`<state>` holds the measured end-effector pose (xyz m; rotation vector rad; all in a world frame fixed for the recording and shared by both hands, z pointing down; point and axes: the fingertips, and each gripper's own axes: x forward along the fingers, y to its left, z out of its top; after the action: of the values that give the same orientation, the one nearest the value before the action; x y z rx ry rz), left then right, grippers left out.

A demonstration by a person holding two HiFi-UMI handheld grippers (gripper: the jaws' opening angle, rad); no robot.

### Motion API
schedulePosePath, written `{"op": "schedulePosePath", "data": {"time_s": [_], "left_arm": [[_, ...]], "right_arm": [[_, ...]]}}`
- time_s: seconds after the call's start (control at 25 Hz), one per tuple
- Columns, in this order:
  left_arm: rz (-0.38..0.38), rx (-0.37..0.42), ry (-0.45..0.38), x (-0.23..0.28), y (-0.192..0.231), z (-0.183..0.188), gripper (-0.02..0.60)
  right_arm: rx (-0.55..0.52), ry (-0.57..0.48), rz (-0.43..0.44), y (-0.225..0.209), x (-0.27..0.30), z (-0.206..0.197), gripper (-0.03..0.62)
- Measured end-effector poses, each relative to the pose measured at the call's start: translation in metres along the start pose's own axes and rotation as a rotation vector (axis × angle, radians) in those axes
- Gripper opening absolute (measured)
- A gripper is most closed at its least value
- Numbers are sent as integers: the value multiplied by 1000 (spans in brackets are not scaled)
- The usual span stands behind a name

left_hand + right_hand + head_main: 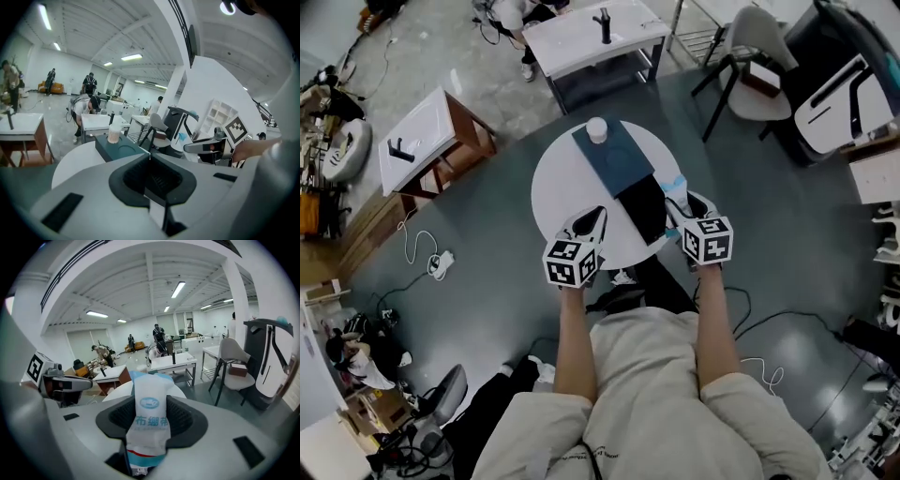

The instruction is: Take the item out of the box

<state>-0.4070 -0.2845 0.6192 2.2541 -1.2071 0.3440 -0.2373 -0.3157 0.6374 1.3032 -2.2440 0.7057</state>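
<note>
White-and-blue plastic, a sealed bandage packet, stands pinched upright between the jaws of the right gripper, its top poking out past them. The left gripper is clenched on nothing. Both hang over the near edge of the round white table. Further out lies the dark blue box, with a cup of cotton swabs at its far end. The packet looks clear of the box, so the taking-out seems done; at most, setting it down remains.

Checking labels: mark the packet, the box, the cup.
packet [149, 420], right gripper view, printed middle.
box [617, 161], head view, top face.
cup [596, 128], head view, top.
</note>
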Motion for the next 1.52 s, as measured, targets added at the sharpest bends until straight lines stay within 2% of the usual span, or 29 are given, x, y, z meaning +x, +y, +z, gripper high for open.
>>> {"op": "schedulePosePath", "data": {"time_s": [0.24, 0.52, 0.72, 1.16, 1.52], "left_arm": [[5, 55, -30, -5, -19, 25, 23], [38, 81, -44, -18, -30, 31, 23], [71, 89, -68, -25, -52, 42, 23], [115, 89, -67, -16, -132, 23, 23], [201, 72, -73, -30, -168, 7, 23]], "right_arm": [[-8, -49, 23, 1, -26, 16, 215], [-94, -19, 159, 33, -27, 19, 215], [-135, -21, 211, 35, -42, 26, 215], [-202, -13, 276, 10, -101, 11, 216], [-217, -26, 333, 3, -137, 0, 215]]}}
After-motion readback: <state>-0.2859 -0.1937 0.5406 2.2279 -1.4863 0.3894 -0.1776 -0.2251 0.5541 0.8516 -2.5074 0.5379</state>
